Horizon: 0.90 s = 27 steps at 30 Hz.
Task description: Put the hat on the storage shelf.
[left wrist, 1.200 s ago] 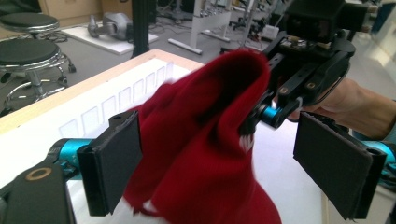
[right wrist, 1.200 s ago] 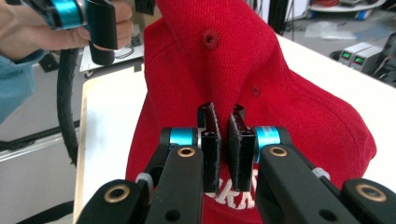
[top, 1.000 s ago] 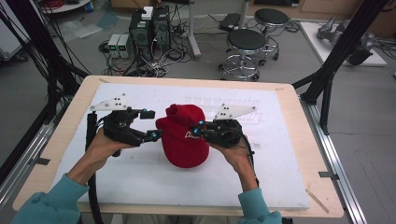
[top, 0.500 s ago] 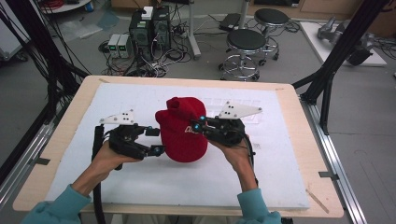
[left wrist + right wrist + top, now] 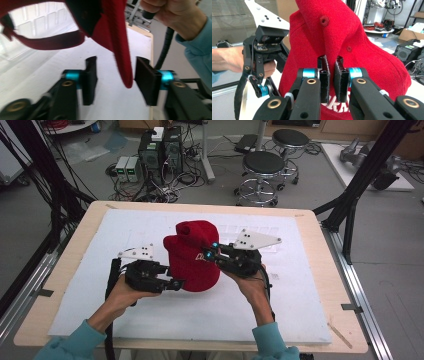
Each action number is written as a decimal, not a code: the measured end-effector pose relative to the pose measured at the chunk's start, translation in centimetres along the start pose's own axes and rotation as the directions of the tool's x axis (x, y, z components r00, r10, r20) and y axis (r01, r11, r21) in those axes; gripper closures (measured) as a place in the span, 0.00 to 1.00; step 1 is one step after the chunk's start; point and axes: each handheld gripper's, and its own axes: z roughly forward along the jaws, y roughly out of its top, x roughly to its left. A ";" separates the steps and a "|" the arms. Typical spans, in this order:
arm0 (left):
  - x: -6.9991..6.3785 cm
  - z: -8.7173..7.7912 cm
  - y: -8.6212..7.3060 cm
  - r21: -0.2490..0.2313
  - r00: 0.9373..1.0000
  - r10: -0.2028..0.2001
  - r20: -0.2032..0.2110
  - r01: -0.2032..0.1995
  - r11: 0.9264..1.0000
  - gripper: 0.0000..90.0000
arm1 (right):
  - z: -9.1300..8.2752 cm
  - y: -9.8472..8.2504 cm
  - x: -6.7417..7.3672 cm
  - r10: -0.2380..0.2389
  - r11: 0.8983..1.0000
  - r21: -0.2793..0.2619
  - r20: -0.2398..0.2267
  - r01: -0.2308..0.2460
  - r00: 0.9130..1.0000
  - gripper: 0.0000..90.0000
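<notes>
While the red cap (image 5: 192,255) is held up off the desk (image 5: 310,270) between the two grippers, its crown stands roughly upright, so its long axis runs up and away from the person in the high view, with the rounded top toward the far edge. It sits near the middle of the desk, over a white foam-like sheet (image 5: 280,315) that covers most of the pale wooden top.

The right gripper (image 5: 216,252) has its jaws pressed together on a fold of the cap's front panel; in the right gripper view the two black pads nearly meet with red cloth pinched between them, just above white stitched lettering (image 5: 337,105). That cloth is a fine ribbed weave, with small sewn eyelet holes (image 5: 324,21) in the panels.

The left gripper (image 5: 175,283) is at the cap's lower left edge in the high view. In the left gripper view its jaws are spread wide, and the cap's stiff brim (image 5: 122,55) hangs edge-on down between them, closer to the right-hand pad; whether it touches that pad I cannot tell. Above, the cap's dark lining and its curved back strap (image 5: 47,41) frame an opening. Each gripper carries a flat grey three-cornered plate on top.
</notes>
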 end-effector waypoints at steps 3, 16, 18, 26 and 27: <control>-0.2 0.2 0.0 0.000 1.000 0.016 0.014 -0.016 1.000 0.76 | -0.1 0.1 0.2 -0.009 1.000 -0.015 0.000 0.009 1.000 0.94; -0.8 0.1 0.2 -0.007 0.999 0.021 0.027 -0.021 1.000 0.95 | -0.3 0.2 0.4 -0.022 0.998 -0.051 -0.009 0.021 1.000 0.92; -0.8 0.0 0.3 -0.008 0.999 0.037 0.011 -0.037 0.999 0.95 | -0.3 0.2 0.4 -0.025 0.998 -0.056 -0.008 0.024 1.000 0.89; -0.9 -0.6 0.6 -0.024 0.996 0.070 -0.052 -0.071 0.997 0.95 | -0.9 0.1 -0.1 0.014 0.997 -0.075 0.077 -0.008 0.997 0.29; -0.9 -0.7 0.8 -0.029 0.996 0.071 -0.057 -0.073 0.997 0.95 | -1.0 0.0 -0.2 0.019 0.997 -0.075 0.095 -0.012 0.995 0.22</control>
